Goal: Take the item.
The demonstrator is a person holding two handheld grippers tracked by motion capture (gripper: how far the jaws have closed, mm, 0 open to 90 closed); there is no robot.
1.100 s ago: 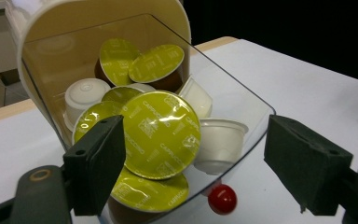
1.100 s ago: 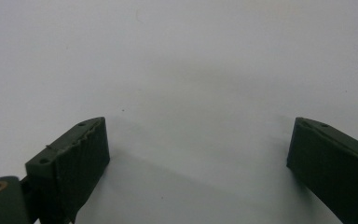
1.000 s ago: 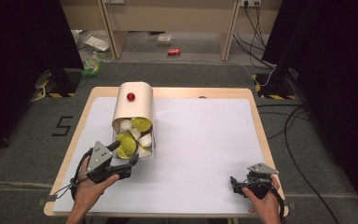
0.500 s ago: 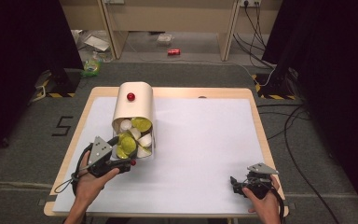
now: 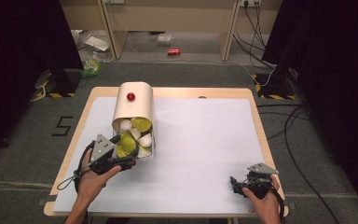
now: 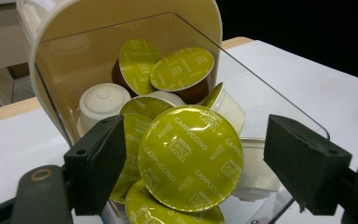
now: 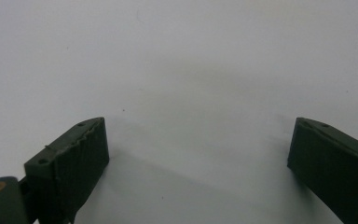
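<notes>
White table [image 5: 200, 140]; capsule [image 6: 190, 158] lettering up close

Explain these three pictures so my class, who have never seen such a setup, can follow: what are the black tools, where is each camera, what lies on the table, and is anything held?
A person holds a hand tool in each hand, each with two black jaws. The high view looks down on the white table. Each of the other two views rides on one gripper and looks along its jaws.

The left gripper reaches to the mouth of a cream container lying on its side, full of coffee capsules. Its jaws stand open around a green-lidded capsule, with gaps on both sides, so nothing is gripped yet. The right gripper rests open over bare table, holding nothing.
</notes>
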